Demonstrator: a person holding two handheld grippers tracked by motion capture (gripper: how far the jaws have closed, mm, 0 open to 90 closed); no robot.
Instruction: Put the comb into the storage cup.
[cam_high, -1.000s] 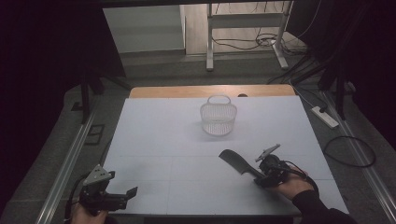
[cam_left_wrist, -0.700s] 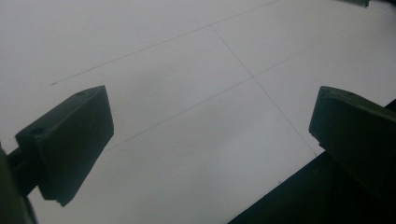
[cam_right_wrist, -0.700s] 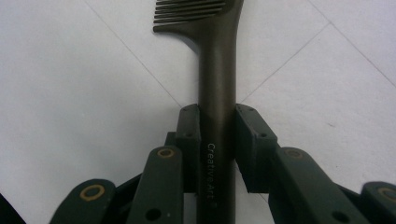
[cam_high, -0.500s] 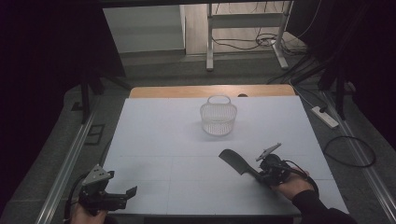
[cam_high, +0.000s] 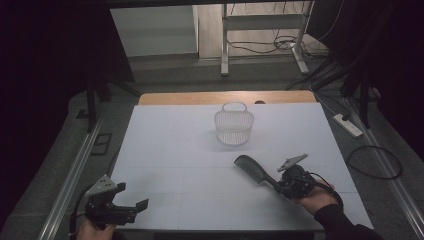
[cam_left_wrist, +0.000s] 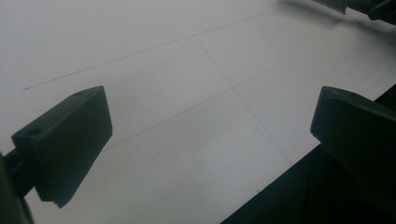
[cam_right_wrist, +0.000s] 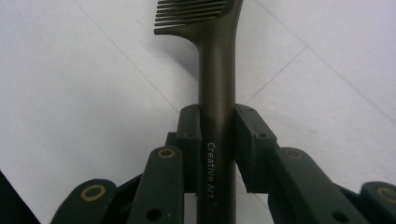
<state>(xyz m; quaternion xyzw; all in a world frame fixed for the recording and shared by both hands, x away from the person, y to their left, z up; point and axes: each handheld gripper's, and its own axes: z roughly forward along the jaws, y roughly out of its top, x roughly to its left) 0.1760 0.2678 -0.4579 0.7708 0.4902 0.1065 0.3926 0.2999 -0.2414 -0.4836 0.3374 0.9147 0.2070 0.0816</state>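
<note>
Now right gripper (cam_right_wrist: 217, 140) jaws, just closed, clamp comb (cam_high: 256, 172) handle near desk (cam_high: 170, 150) right edge; left gripper (cam_high: 131, 209) jaws wide, near-left corner.

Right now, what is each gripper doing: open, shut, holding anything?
Left gripper: open, nothing between its jaws, over the table's near edge.
Right gripper: shut on the handle of the dark comb.

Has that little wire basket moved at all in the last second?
No. The wire basket stands in the same spot as before, just in front of the wooden strip along the table's far edge.
</note>
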